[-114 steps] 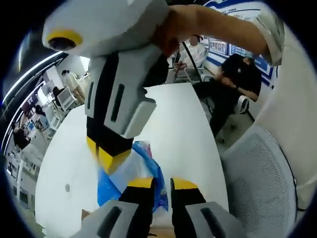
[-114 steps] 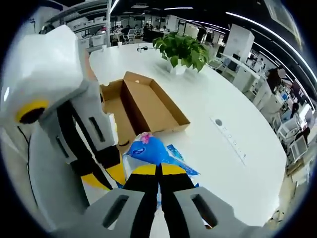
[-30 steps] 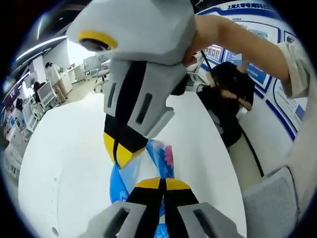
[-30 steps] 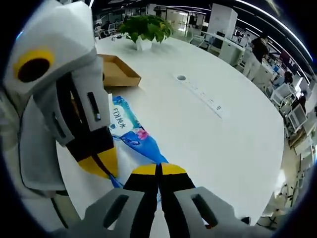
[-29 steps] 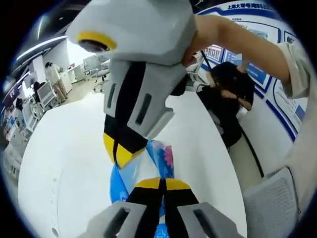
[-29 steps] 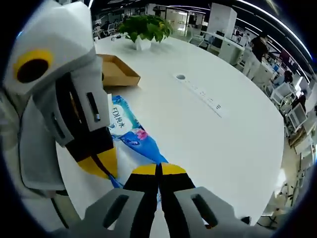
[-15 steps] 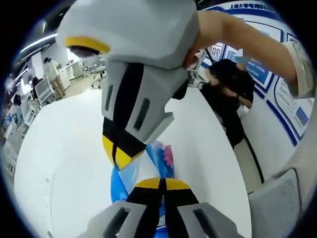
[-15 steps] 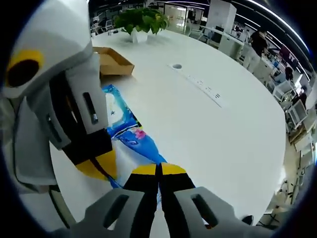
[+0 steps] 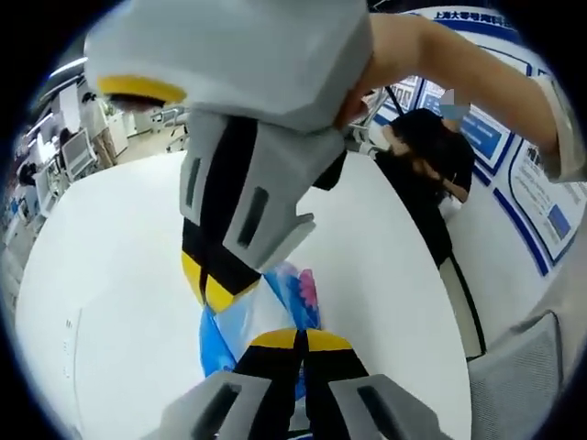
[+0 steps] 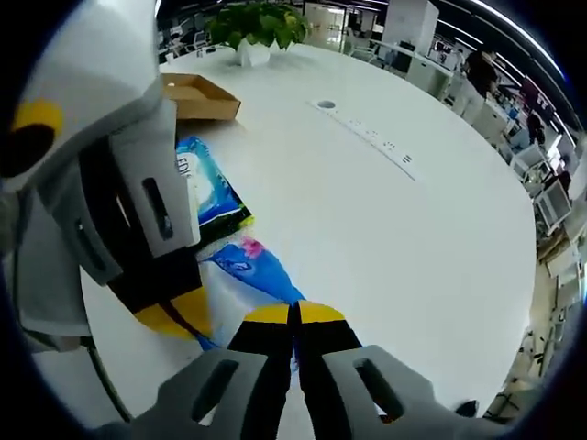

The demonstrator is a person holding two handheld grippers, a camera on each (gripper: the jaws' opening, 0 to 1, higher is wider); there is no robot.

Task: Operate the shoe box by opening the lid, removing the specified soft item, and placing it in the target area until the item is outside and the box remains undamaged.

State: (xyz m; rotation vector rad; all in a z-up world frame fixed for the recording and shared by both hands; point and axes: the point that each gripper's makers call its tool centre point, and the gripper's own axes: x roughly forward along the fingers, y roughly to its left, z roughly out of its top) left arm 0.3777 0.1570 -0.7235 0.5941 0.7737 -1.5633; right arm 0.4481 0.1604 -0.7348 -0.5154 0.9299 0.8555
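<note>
Holding the blue soft pack [image 10: 240,261] between us, we have it pinched from two sides above the white table [image 10: 385,238]. Our right gripper [image 10: 293,316] has its jaws pressed together on a narrow blue tail of the wrapper, and in the left gripper view our left gripper [image 9: 295,341] is likewise clamped on the film at its own end. Each tool also enters the other's picture: the left one looms at the left of the right gripper view, its yellow tips low beside the pack, and the right one crosses the top of the left gripper view, its tips meeting the plastic near the pink print.

The cardboard shoe box [image 10: 197,96] lies open on the table beyond the pack, near a potted plant [image 10: 257,23], with no damage that we can make out. A power strip [image 10: 376,137] is set into the tabletop farther out.

We judge that opening and removal are done, and that we are in the placing step, carrying the pack away from the box. Whether it already touches the table we cannot tell. Next we should lower it flat onto bare tabletop, keeping the film from stretching or tearing, then part both sets of jaws and lift straight off so that the pack does not drag along.
</note>
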